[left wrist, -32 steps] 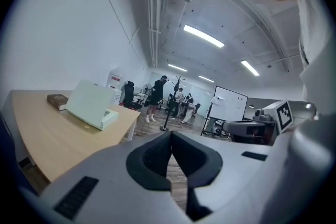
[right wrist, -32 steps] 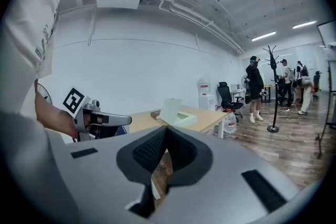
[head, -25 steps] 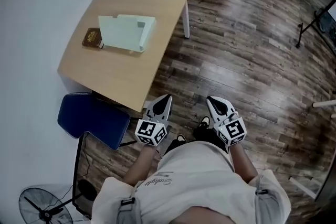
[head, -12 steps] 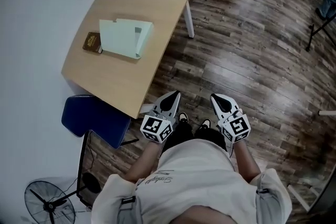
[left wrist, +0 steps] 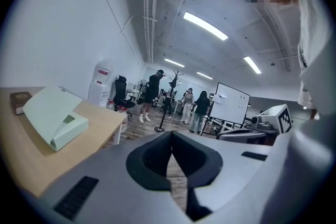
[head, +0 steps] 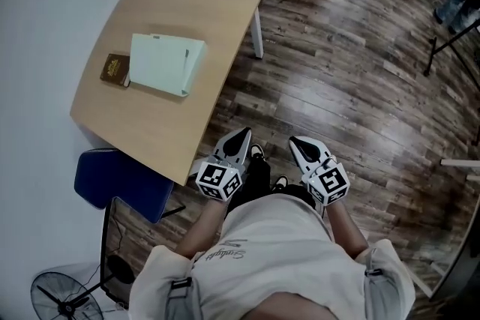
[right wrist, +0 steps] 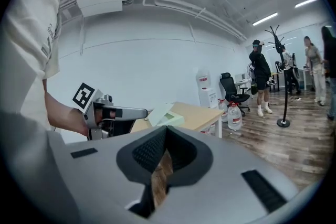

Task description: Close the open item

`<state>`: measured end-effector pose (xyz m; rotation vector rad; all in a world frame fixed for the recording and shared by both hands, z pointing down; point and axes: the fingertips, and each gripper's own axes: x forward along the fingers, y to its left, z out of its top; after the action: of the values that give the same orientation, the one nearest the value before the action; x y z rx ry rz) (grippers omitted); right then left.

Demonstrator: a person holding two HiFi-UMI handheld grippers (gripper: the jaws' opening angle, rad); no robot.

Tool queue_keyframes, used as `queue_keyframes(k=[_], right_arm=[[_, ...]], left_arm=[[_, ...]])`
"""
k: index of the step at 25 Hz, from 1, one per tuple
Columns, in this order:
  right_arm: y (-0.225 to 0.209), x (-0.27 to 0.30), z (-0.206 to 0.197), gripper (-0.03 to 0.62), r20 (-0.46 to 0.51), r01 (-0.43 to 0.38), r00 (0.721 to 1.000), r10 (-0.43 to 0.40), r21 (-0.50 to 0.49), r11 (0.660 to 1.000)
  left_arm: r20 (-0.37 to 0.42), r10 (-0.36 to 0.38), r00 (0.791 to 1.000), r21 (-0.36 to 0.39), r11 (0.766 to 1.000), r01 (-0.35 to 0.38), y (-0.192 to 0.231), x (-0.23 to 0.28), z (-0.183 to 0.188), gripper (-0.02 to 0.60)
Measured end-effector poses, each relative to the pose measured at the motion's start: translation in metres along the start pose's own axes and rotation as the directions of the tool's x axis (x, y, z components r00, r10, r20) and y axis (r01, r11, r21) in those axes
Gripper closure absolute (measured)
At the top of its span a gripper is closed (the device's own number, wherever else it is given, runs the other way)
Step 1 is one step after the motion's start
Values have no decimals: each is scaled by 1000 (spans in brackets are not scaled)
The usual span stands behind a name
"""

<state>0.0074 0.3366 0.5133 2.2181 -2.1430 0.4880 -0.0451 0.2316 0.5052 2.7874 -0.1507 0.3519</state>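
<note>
Task not yet begun, as we judge it. The pale green box (head: 161, 64) lies on the table (head: 172, 124), its lid looking raised, with a brown book (head: 115, 70) just beside it on the left. We hold the left gripper (head: 241, 133) and right gripper (head: 295, 140) low by our body, off the table's near corner, both clenched on nothing. The box sits well apart from the fingertips, ahead and to our left. The reach and the closing are both left to do.
</note>
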Motion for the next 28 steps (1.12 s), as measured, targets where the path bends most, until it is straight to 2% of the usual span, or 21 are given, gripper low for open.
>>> queue_keyframes(k=[5, 9, 20, 28], right_arm=[[-17, 32, 25, 605, -17, 27, 999, -28, -44, 999], [-17, 66, 50, 605, 1, 39, 999, -39, -55, 998], [-23, 140, 73, 605, -29, 49, 998, -52, -100, 994], [-22, 188, 80, 605, -84, -62, 995, 49, -162, 985]], left_arm=[[48, -45, 998, 0, 999, 45, 28, 26, 32, 569], [60, -44, 997, -8, 999, 45, 68, 29, 49, 569], [83, 54, 995, -93, 995, -46, 166, 29, 58, 569], [122, 161, 979, -169, 976, -139, 205, 22, 53, 569]])
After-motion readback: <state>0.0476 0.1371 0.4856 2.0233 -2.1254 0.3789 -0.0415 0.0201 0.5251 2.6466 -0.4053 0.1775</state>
